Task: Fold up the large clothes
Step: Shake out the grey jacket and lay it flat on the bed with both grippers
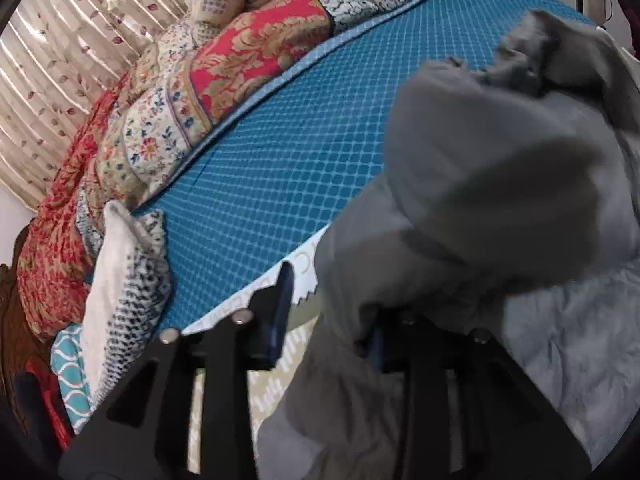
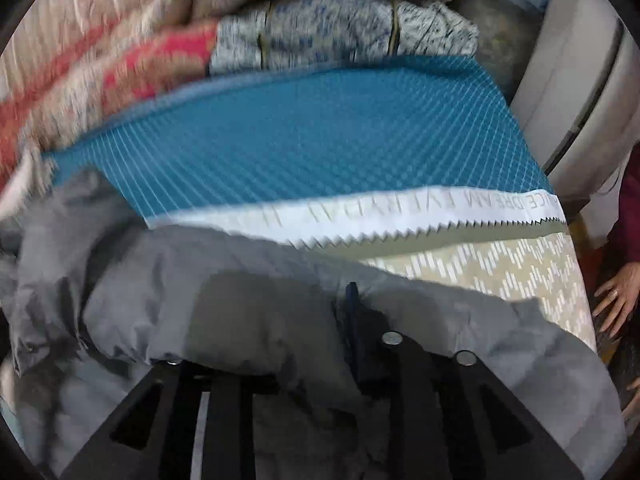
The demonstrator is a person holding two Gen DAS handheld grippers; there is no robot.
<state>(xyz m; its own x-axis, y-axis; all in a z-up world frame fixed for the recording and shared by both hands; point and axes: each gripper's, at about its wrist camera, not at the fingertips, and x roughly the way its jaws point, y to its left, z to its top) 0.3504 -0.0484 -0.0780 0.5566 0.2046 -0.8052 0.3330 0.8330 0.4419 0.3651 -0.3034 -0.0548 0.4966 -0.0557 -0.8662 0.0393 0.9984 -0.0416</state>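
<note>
Left wrist view, far left: heaped patchwork floral quilt in red, cream and blue, bordering teal quilted bed cover with white grid stitching. Centre bottom: left gripper, tongs apart; left blue pad bare and clear of cloth, right finger buried under fabric, so no clamp visible. Right half: large grey padded garment, blurred, bunched in a loose mound on the near edge of the bed, spilling over the gripper.

Right wrist view, left side: same grey garment crumpled, lying across the near bed edge and over the right gripper. One blue pad showing above the cloth, the other finger hidden beneath it; cannot tell whether clamped or merely covered. Centre right: white zigzag-edged band with lettering, then beige patterned sheet. Far right edge: a person's bare hand, well apart from the garment.

Progress, as a judgement: very early. No flat panel, no straight crease, no aligned edges anywhere. Left to do: spread garment out flat, smooth, bring sleeves in, fold body
</note>
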